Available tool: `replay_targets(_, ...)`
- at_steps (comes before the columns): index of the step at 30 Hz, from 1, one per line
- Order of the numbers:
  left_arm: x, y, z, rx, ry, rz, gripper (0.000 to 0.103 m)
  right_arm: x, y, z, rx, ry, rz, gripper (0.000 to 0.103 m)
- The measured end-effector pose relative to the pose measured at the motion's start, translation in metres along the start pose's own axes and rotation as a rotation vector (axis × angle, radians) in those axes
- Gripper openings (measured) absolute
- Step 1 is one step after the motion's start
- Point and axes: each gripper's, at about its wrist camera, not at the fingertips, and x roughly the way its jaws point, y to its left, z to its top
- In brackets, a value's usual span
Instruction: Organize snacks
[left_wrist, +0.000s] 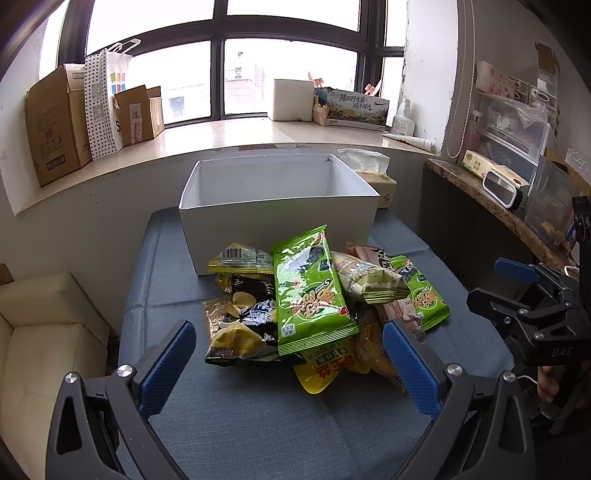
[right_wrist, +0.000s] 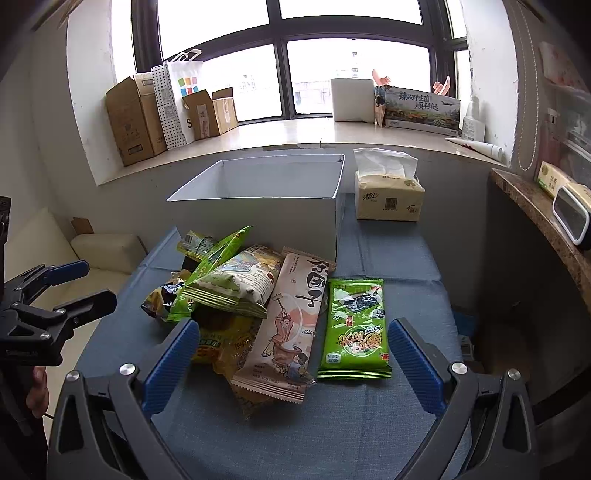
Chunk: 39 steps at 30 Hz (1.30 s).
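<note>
Blue-clothed counter (left_wrist: 236, 424) carries a heap of snack packets (left_wrist: 314, 306) before a white box (left_wrist: 277, 206). Only the right view shows the tissue pack (right_wrist: 388, 199) fully. Left gripper (left_wrist: 290, 363) and right gripper (right_wrist: 291, 363): jaws fully spread, holding nothing, bare cloth beneath.

Green packets (right_wrist: 354, 332): two. White box (right_wrist: 258, 206): one. Tissue pack (right_wrist: 389, 199): one. Beige packet (right_wrist: 291, 328): one. Cardboard boxes (right_wrist: 129, 118): two. Remaining packets overlap; count unclear.

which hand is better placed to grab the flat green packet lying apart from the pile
Right. The green packet lies flat just ahead of the right gripper, between its open jaws; the left gripper faces the pile.
</note>
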Motion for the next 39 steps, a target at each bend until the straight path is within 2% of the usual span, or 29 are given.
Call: replay_targets(39,0.0004,-0.0019,-0.0016,0.007,0.004,0.008,0.103,-0.0002,0.0032,-0.0031,0.000,0.010,0.019,0.103)
